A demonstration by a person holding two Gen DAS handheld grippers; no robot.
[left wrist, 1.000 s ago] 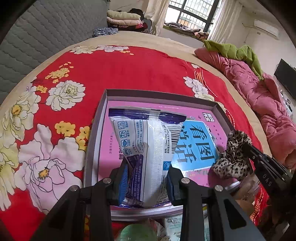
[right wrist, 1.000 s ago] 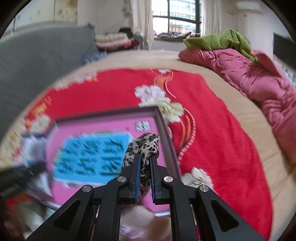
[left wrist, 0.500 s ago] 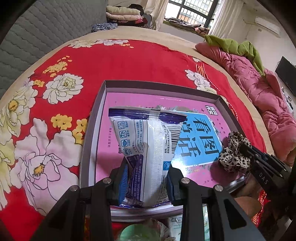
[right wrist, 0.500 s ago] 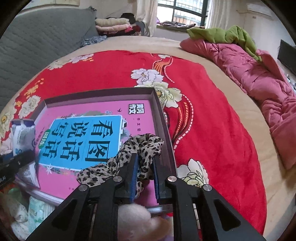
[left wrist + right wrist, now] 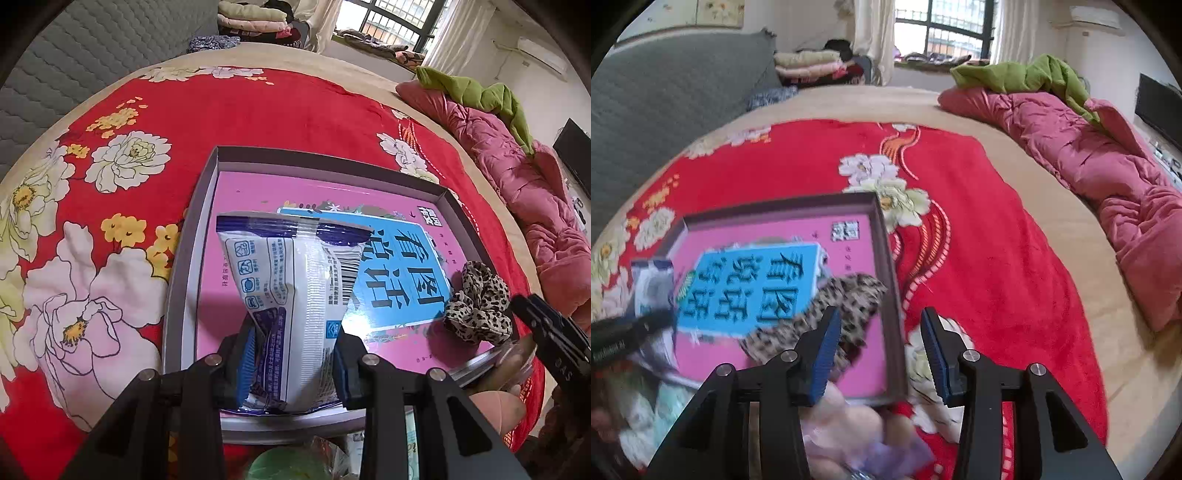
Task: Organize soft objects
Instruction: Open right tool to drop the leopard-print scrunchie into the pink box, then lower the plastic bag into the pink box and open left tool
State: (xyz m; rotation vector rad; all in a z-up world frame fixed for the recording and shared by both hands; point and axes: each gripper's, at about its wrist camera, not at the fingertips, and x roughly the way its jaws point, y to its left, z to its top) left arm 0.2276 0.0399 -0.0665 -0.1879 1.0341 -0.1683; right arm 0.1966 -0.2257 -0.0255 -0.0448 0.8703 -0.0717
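Left wrist view: your left tongs (image 5: 291, 360) are clamped on the lower end of a white-and-purple crinkly plastic packet (image 5: 295, 295), blue pads pressing both its sides. Packet stands up from the near edge of a shallow grey cardboard box tray (image 5: 192, 258), its top seal tilting away from you over a pink book w/ a blue title panel (image 5: 402, 273) that lies flat inside the tray. At the tray's right near corner sits a leopard-print fabric scrunchie (image 5: 478, 302), resting on the pink cover just beside the blue panel. Your right tongs (image 5: 524, 306) enter from the right, tips just beside the scrunchie.

Right wrist view, somewhat blurred: right tongs (image 5: 879, 354) have their jaws opening, blue pads well apart, nothing pressed between them. Scrunchie (image 5: 846, 299) lies on the book (image 5: 753, 288) ahead of the left pad, by the tray's (image 5: 886, 258) right wall; that wall runs through the gap between the pads. Left tongs' dark tip shows at the far left w/ the packet (image 5: 650, 284) behind it.

Tray rests on a red floral blanket (image 5: 221, 110) spread over the bed. A pink quilt (image 5: 1108, 177) w/ a green cloth (image 5: 1015, 77) on top lies along the bed's right side; folded linens (image 5: 809, 62) are stacked near the window.
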